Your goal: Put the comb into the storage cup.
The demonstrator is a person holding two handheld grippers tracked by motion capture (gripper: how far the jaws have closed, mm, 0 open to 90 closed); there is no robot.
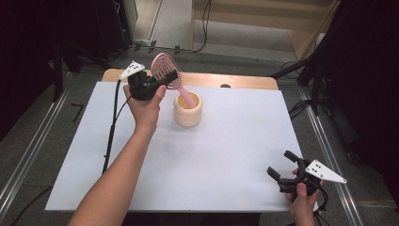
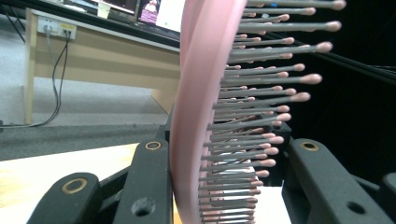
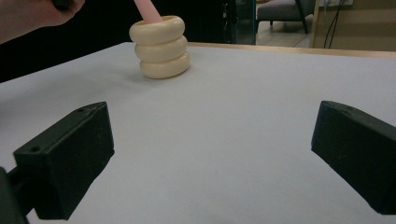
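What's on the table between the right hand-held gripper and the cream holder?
Nothing: bare white table runs from the right hand-held gripper to the cream holder, seen in the right gripper view.

Lab or office; wooden desk (image 2: 93,60), monitors (image 2: 154,11), floor cables (image 1: 204,28).

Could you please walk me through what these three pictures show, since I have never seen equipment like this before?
A person sits at a white table and holds a handheld two-jaw gripper in each hand; there is no robot arm. The high view looks down from above. The other two pictures come from cameras riding on the grippers, looking along their black jaws. The left gripper is shut on the head of a pink hairbrush, whose handle is inside a cream ribbed cup. In the left gripper view the brush's bristles show up close. The right gripper rests near the table's front right corner, open and holding nothing.
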